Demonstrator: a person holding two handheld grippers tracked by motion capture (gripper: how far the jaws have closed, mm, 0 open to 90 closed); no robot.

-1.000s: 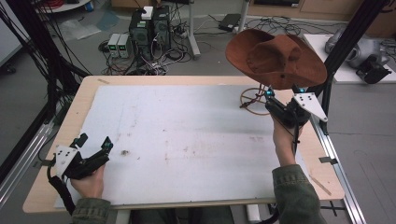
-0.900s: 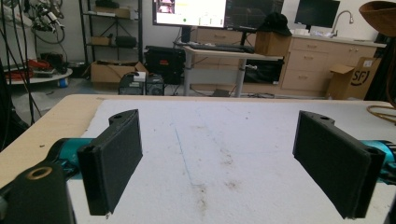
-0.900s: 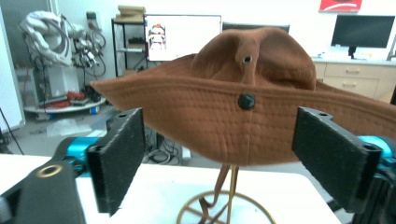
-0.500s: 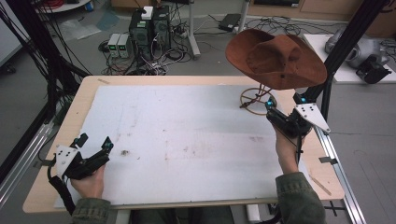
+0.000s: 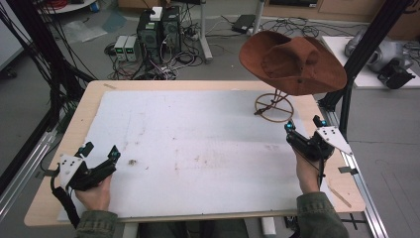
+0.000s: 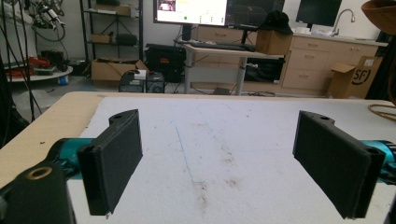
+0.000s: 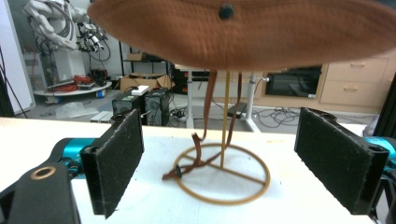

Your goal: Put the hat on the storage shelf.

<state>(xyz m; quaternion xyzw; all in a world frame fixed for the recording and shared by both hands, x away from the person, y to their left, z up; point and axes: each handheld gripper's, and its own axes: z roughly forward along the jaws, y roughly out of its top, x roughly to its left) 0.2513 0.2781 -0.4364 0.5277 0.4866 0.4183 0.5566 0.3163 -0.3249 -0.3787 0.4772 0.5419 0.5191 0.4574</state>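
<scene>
High view: two tools, left [image 5: 100,152] and right [image 5: 302,125], both gaping; one hat [image 5: 292,62] on one stand [image 5: 274,106].

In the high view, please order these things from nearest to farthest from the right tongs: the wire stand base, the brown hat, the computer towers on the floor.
From the right tongs:
1. The wire stand base, on the table just ahead of them.
2. The brown hat, up on the stand, above and behind the base.
3. The computer towers, on the floor beyond the table's far left part.
</scene>
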